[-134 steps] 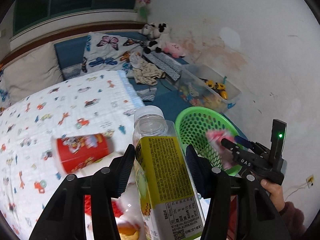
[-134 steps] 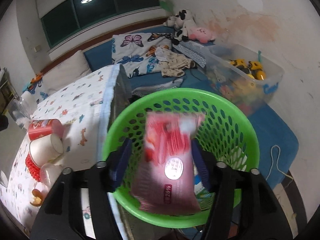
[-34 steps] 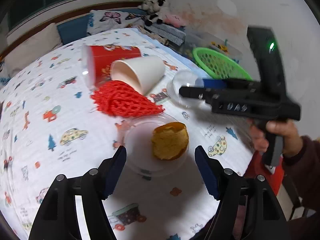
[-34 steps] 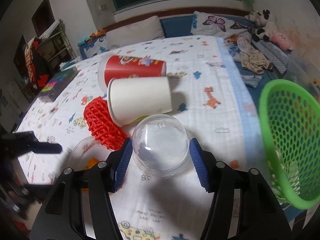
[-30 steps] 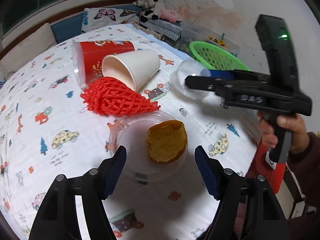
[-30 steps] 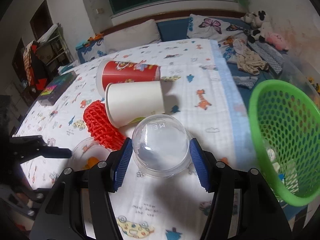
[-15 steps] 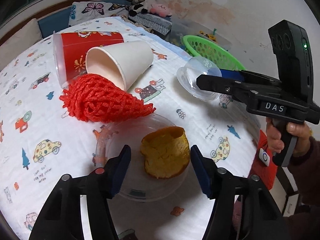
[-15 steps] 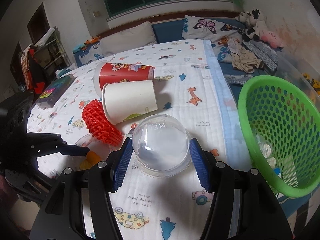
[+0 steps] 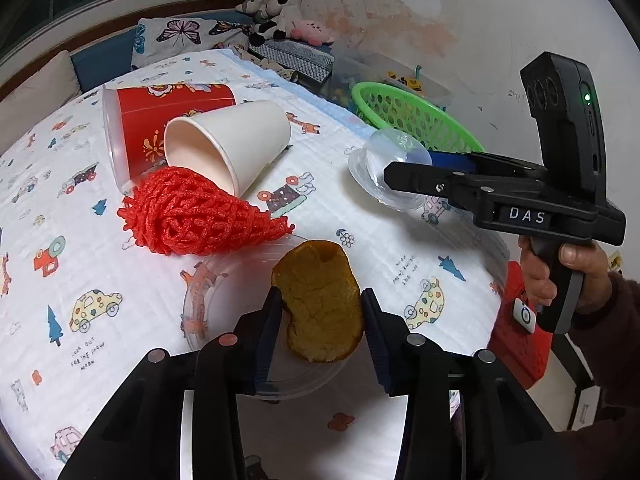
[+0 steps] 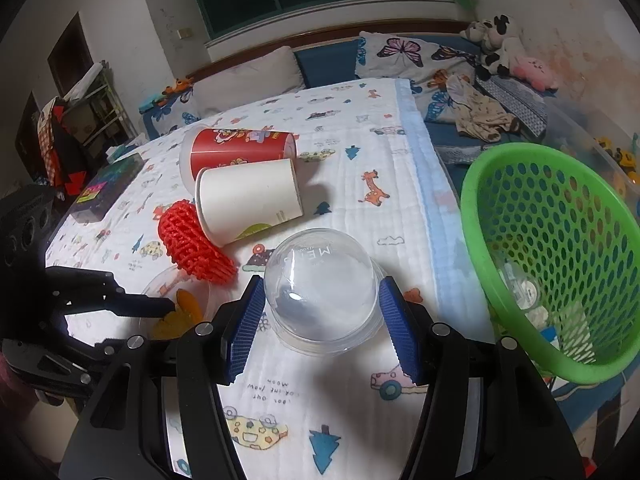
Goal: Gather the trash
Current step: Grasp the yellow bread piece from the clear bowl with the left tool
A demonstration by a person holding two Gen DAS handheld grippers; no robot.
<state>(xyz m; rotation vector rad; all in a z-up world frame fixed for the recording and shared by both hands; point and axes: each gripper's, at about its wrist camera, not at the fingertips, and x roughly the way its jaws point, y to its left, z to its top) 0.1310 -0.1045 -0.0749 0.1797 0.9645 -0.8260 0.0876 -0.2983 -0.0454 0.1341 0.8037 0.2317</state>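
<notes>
My left gripper (image 9: 322,320) is shut on an orange piece of bread (image 9: 320,304) that lies on a clear plastic plate (image 9: 224,300). My right gripper (image 10: 322,316) is shut on a clear plastic dome lid (image 10: 320,280), which also shows in the left wrist view (image 9: 384,168). A red foam net (image 9: 192,214), a white paper cup (image 9: 228,146) and a red printed cup (image 9: 160,120) lie on their sides on the patterned cloth. The green mesh basket (image 10: 560,248) stands to the right, with trash inside.
The basket stands off the cloth's right edge (image 10: 436,208). A clear toy box (image 9: 400,76) and stuffed toys (image 10: 496,48) are behind it by the wall. A dark box (image 10: 108,188) lies at the far left of the cloth.
My left gripper has moved in and closed its jaws on the bread. My right gripper keeps hold of the dome lid and has drawn it slightly back, toward the basket side.
</notes>
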